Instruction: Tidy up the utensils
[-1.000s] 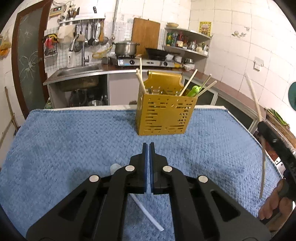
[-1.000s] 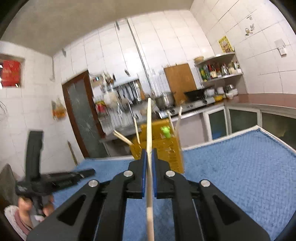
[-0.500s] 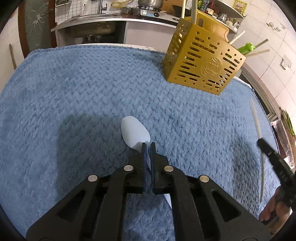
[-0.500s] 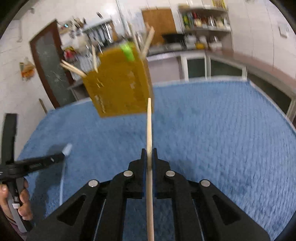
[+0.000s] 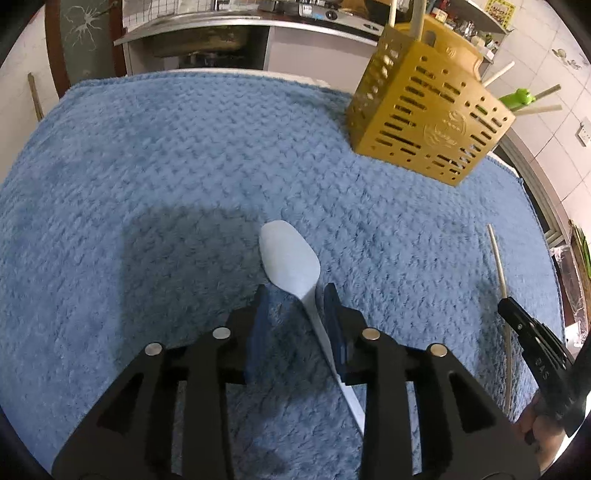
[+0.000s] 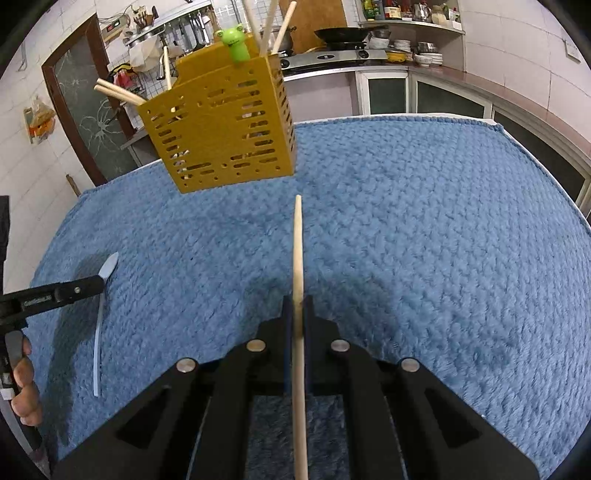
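Note:
A pale plastic spoon [image 5: 288,254] lies on the blue towel [image 5: 147,166], bowl pointing away. My left gripper [image 5: 295,293] hangs just over it, jaws opening, with the spoon's handle between them close to the right finger and not pinched. In the right wrist view the same spoon [image 6: 107,267] lies at the left under the left gripper [image 6: 88,286]. My right gripper [image 6: 296,306] is shut on a wooden chopstick [image 6: 297,251] that points toward the gold slotted utensil holder [image 6: 221,125]. The holder [image 5: 424,122] stands at the towel's far side with several chopsticks and a green frog-topped utensil [image 6: 234,40] in it.
The towel covers the whole tabletop; its far edge [image 6: 406,118] and right edge drop off toward kitchen cabinets. A sink counter [image 5: 221,26] and stove stand behind. A hand [image 6: 26,387] grips the left tool at the lower left.
Both grippers have dropped and tipped down toward the towel. The left jaws, shut before, have parted around the spoon's handle. The right gripper keeps the chopstick.

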Action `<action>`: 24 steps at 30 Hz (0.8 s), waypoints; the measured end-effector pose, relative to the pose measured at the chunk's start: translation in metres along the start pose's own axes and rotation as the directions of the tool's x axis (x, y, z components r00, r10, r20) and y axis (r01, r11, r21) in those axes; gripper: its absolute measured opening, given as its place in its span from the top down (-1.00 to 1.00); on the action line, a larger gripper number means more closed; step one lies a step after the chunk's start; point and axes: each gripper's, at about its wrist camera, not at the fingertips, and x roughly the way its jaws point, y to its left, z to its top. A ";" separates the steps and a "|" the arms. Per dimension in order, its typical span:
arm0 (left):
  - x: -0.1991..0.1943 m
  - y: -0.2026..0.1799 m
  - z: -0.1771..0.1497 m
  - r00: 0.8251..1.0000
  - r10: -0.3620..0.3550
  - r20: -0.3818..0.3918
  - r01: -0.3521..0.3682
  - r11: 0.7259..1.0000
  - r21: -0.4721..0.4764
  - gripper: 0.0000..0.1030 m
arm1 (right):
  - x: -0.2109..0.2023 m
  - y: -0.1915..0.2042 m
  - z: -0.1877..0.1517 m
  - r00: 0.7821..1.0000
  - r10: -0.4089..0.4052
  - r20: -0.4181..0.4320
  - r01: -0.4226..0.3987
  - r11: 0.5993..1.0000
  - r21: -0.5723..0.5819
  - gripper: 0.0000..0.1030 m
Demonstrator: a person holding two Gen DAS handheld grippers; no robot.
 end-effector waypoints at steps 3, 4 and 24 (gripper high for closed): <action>0.006 -0.004 0.004 1.000 0.026 0.006 -0.027 0.999 0.022 0.43 | 0.000 0.001 -0.001 1.000 -0.001 -0.002 0.001 1.000 -0.002 0.89; 0.008 -0.005 0.006 1.000 0.030 0.006 -0.030 0.999 0.027 0.43 | 0.001 0.001 -0.001 1.000 -0.001 -0.004 0.001 1.000 0.000 0.89; -0.075 -0.032 0.005 0.957 -0.037 0.287 -0.015 0.984 0.177 0.47 | -0.078 -0.001 0.002 0.913 0.162 0.374 -0.182 0.983 0.018 0.89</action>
